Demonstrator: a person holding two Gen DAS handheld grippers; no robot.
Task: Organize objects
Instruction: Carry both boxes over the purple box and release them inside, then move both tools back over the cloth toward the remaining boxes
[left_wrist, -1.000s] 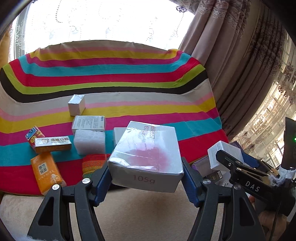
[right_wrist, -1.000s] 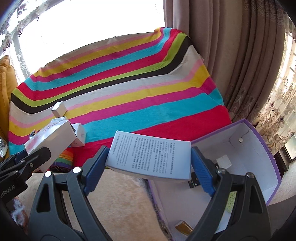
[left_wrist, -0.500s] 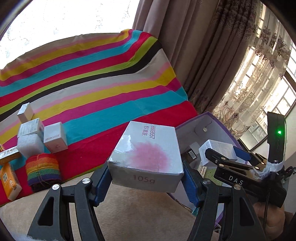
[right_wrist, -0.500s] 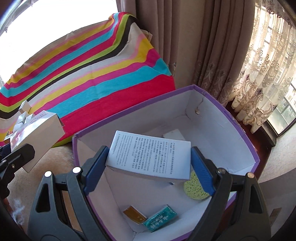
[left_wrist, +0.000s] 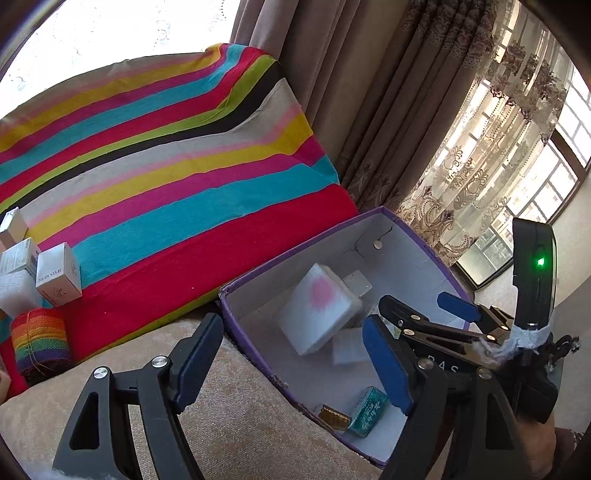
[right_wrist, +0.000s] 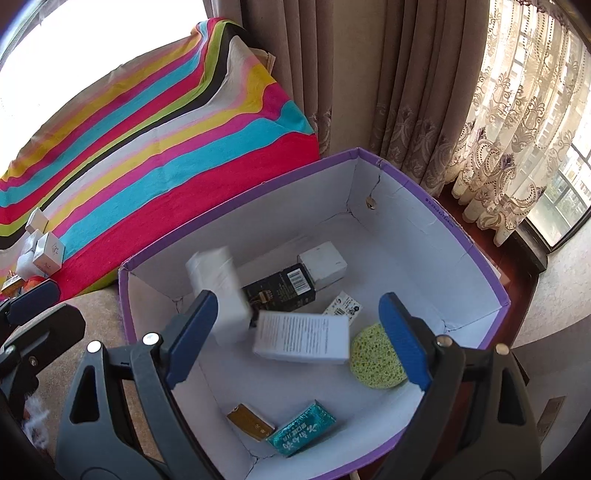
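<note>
Both pairs of fingers stand apart and bare over the purple box (right_wrist: 476, 254): the left gripper (left_wrist: 291, 360) is opening, its pink-marked box (left_wrist: 321, 306) tumbling inside, while the right gripper (right_wrist: 299, 341) looks down on its printed box (right_wrist: 301, 341), blurred, apparently falling, beside the sponge (right_wrist: 373, 363)

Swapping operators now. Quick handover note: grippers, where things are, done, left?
Left gripper: jaws opening, nothing between them; its white box with pink patch is dropping into the purple bin.
Right gripper: open, empty; its white printed box is falling in too.
Done: sponge, teal packet and black box are in the bin.
Left: small boxes and rainbow yarn roll on the striped blanket.
</note>
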